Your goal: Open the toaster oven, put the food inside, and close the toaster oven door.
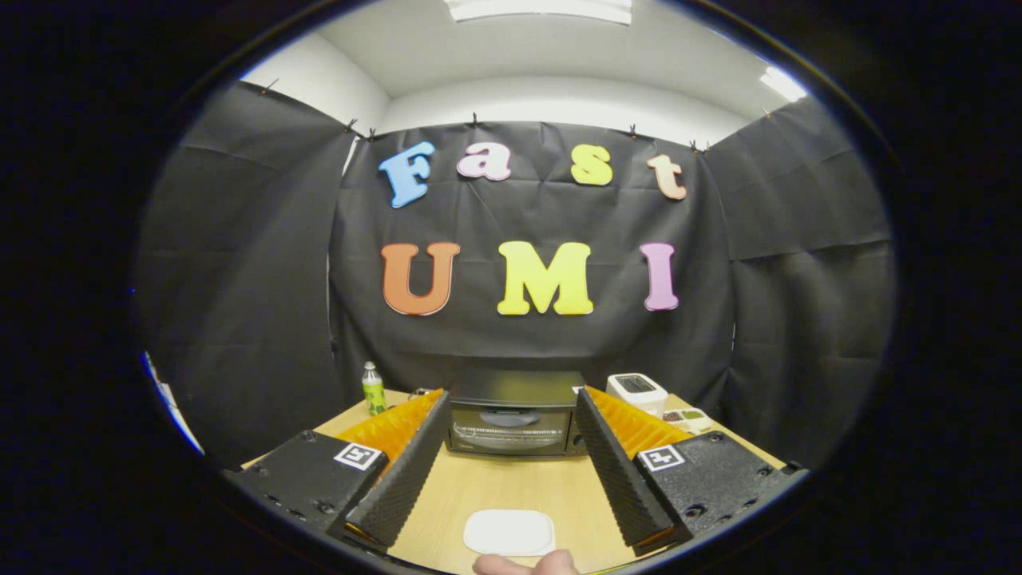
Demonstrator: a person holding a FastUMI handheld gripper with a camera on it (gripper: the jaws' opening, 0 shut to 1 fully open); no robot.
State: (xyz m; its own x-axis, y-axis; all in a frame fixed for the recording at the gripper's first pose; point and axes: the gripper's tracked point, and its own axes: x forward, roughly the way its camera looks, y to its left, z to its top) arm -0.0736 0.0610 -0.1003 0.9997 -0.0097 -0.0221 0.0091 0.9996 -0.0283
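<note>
The gripper [511, 403] has two long fingers [403, 471] with ribbed, sawtooth-textured inner pads, spread wide apart with nothing between them. Each finger sits on a flat, grainy mounting block [307, 479] carrying round screws and a small square black-and-white marker tag [358, 456]. At six o'clock, a bare fingertip [523, 563] of the person shows.

Mostly black and pale wood here

The toaster oven [515, 414] is black with a dark glass door, on a light wood-grain surface [511, 483]. White plate [509, 532] at the near edge, green-labelled bottle [373, 389] with a white cap, and a white appliance [636, 392] toward the far right corner.
</note>
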